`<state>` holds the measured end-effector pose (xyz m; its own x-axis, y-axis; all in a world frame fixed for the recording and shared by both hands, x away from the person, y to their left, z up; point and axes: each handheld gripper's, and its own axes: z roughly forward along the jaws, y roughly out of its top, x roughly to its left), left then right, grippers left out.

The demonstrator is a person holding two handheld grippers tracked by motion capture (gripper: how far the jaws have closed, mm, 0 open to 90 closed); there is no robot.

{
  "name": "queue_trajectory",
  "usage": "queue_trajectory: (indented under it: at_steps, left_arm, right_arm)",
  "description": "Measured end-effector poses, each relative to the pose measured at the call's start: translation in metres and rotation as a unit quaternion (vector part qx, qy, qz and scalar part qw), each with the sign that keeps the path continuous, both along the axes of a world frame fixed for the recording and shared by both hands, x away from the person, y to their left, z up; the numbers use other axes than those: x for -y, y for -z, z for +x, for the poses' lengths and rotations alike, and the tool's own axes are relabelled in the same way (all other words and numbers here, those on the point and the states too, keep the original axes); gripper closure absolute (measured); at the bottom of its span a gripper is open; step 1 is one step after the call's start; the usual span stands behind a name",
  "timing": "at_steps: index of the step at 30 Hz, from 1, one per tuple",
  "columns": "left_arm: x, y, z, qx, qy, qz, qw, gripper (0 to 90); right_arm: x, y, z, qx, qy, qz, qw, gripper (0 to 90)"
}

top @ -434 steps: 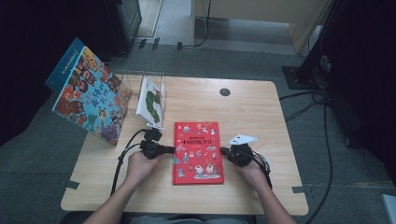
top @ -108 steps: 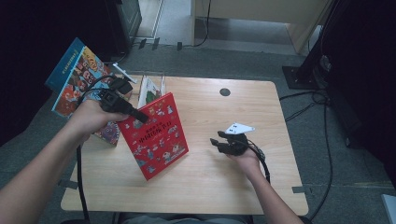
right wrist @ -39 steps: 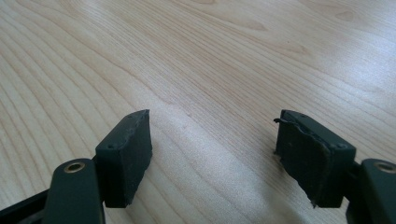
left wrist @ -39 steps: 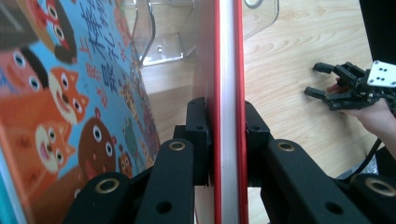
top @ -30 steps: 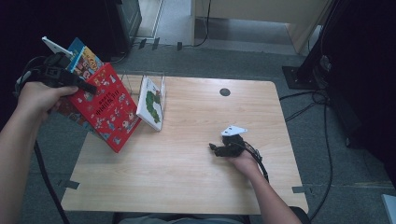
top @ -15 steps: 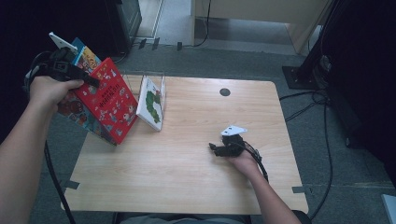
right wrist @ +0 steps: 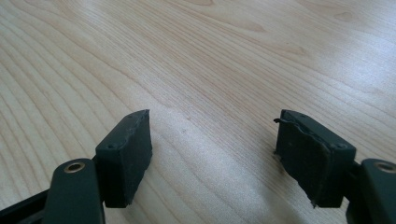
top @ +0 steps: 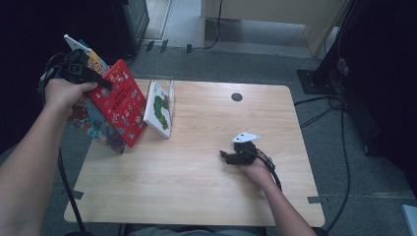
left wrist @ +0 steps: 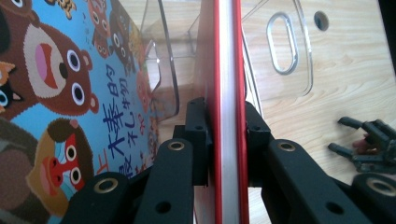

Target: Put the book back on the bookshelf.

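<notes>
Left gripper [top: 105,84] sits at upper left of the high view, past the counter's [top: 206,196] left edge, jaws clamped on the top edge of the red book [top: 120,108]. Left gripper view confirms it: both black pads [left wrist: 199,135] pressed flat on either cover of the red book [left wrist: 228,93], spine edge running straight up frame centre between them. Book is held tilted, lower corner down near the counter's left edge, leaning in front of the blue animal picture book [top: 93,125] that stands behind it at far left. In the left gripper view the blue animal picture book [left wrist: 60,93] fills the left side, and a clear plastic book stand [left wrist: 289,51] is visible to the right of the red book on the wood. A white caterpillar book [top: 160,108] stands upright in the stand, just right of the red book, apart from it. Right gripper [top: 227,157] rests low on the counter at centre right of the high view, held in the person's hand. Right gripper view shows its jaws standing wide apart, bare wood between the pads [right wrist: 126,156], nothing gripped.
</notes>
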<state>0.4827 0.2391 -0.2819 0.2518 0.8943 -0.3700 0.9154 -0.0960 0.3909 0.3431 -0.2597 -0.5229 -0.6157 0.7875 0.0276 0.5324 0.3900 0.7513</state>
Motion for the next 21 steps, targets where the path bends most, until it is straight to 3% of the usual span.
queue_trajectory:
  at_steps: [3,8,15,21]
  left_arm:
    - [-0.0018,0.0006,0.0016,-0.018,0.012,-0.007,0.9997,77.2]
    - [-0.0029,0.0022,0.0007,-0.035,0.024,0.021,0.9989,76.5]
    - [-0.0064,0.0064,0.0029,-0.071,0.034,0.019,0.9967,75.4]
    - [-0.0037,0.0095,0.0064,-0.081,0.039,0.014,0.9958,74.9]
  right_arm:
    - [-0.0001,0.0,-0.0001,0.0,0.001,0.0,1.0,26.4]
    - [-0.0004,0.0,-0.0006,0.0,0.003,0.0,1.0,26.5]
    - [-0.0004,0.0,-0.0005,0.0,0.003,0.001,1.0,26.6]
    - [-0.0003,-0.0001,-0.0008,0.0,0.001,0.0,1.0,27.2]
